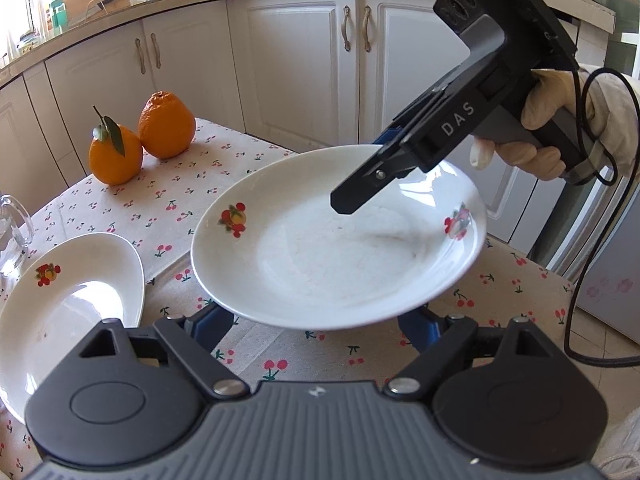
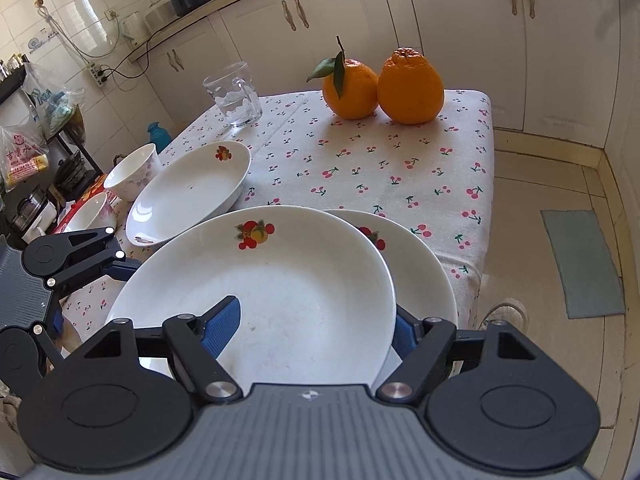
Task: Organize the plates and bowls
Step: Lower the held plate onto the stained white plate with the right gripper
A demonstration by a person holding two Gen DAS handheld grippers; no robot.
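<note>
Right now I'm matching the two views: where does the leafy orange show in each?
Left wrist view: round orange with green leaf, upper left, left of the bumpy plain orange.
Right wrist view: same orange, top centre, again left of its partner.
Shared landmark: cherry-print tablecloth.

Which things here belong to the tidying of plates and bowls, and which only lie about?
Belong to the job:
- lifted plate, held in the right tongs
- plate under it
- oval dish
- two small bowls

Only lying about:
- two oranges
- glass mug
- cherry tablecloth
</note>
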